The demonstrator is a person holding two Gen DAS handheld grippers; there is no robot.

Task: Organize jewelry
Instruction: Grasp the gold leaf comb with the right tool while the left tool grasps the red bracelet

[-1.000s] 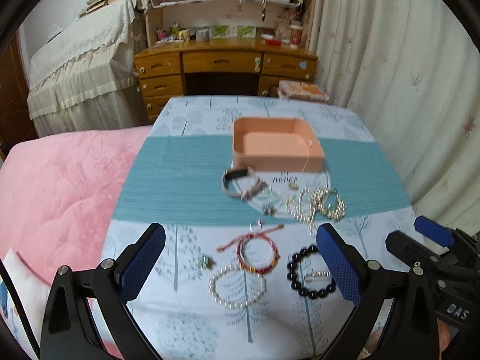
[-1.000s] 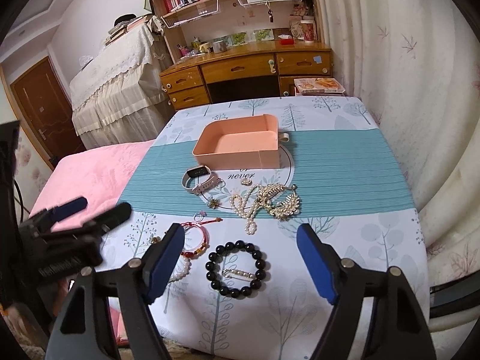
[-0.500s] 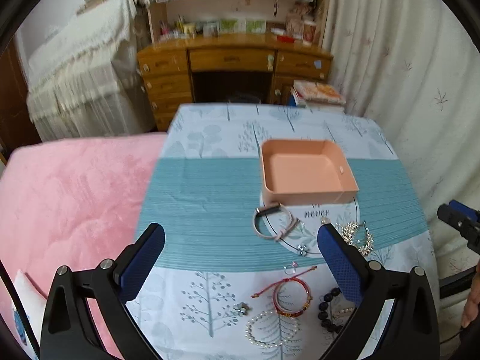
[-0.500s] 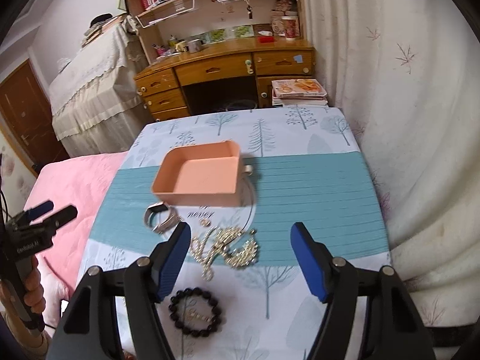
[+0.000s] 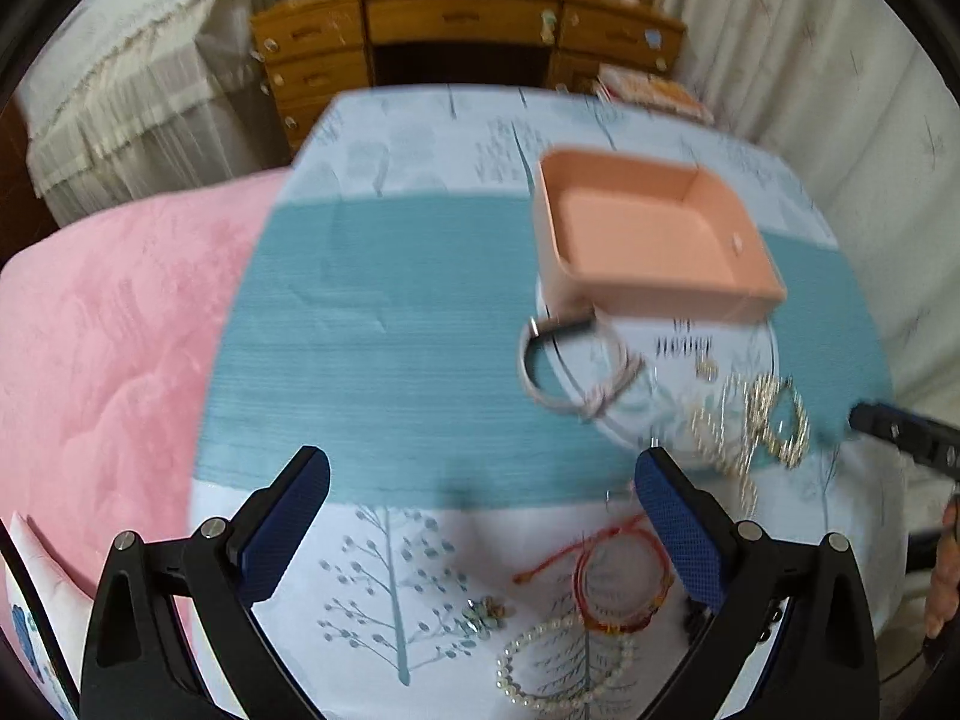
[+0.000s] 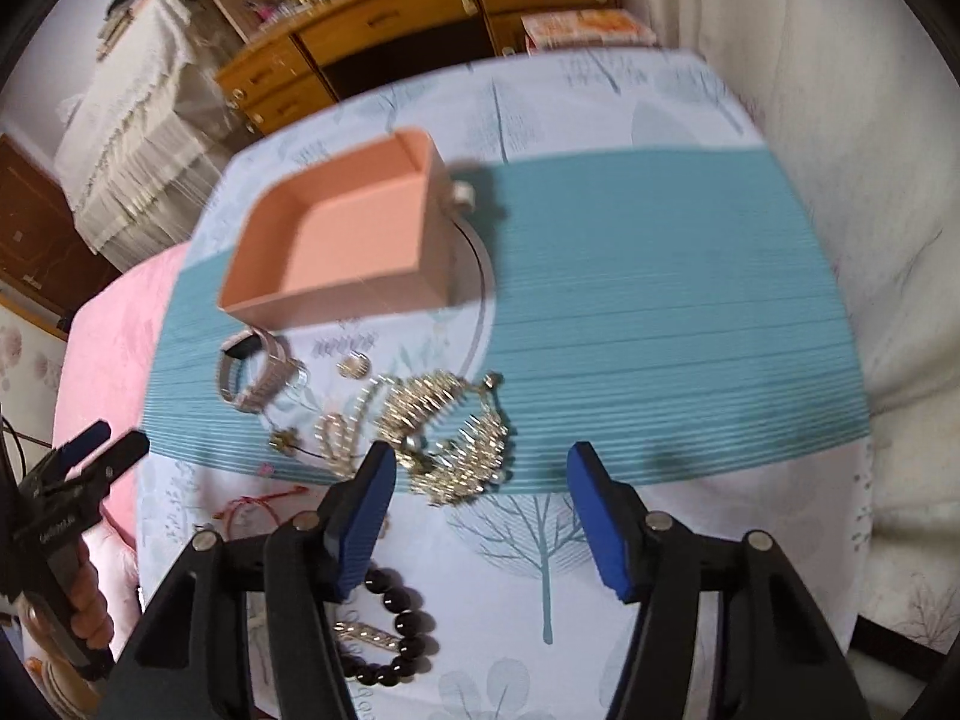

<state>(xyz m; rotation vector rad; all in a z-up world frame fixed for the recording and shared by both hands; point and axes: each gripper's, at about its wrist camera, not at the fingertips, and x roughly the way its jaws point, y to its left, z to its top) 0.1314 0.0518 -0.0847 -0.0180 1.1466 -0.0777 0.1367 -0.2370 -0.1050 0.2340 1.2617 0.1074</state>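
Observation:
An empty peach box (image 5: pixel 648 240) (image 6: pixel 342 246) stands on the teal band of the tablecloth. In front of it lie a grey watch (image 5: pixel 570 366) (image 6: pixel 255 375), a small ring (image 6: pixel 354 366) and a tangle of gold and pearl necklaces (image 5: pixel 756 420) (image 6: pixel 447 438). Nearer lie a red cord bracelet (image 5: pixel 618 576), a white pearl bracelet (image 5: pixel 558 672), a flower charm (image 5: pixel 486 612) and a black bead bracelet (image 6: pixel 390 642). My left gripper (image 5: pixel 480 516) is open and empty above the cloth, left of the red bracelet. My right gripper (image 6: pixel 480 516) is open and empty just in front of the necklaces.
A pink bed (image 5: pixel 108 360) lies left of the table. A wooden desk (image 5: pixel 462 24) stands behind it and a curtain (image 6: pixel 852 150) hangs on the right. The other gripper shows at each view's edge (image 5: pixel 906 438) (image 6: pixel 78 480).
Both grippers have moved forward and lower over the table, so the box and jewelry look larger. The views are motion-blurred. Both stay open and empty.

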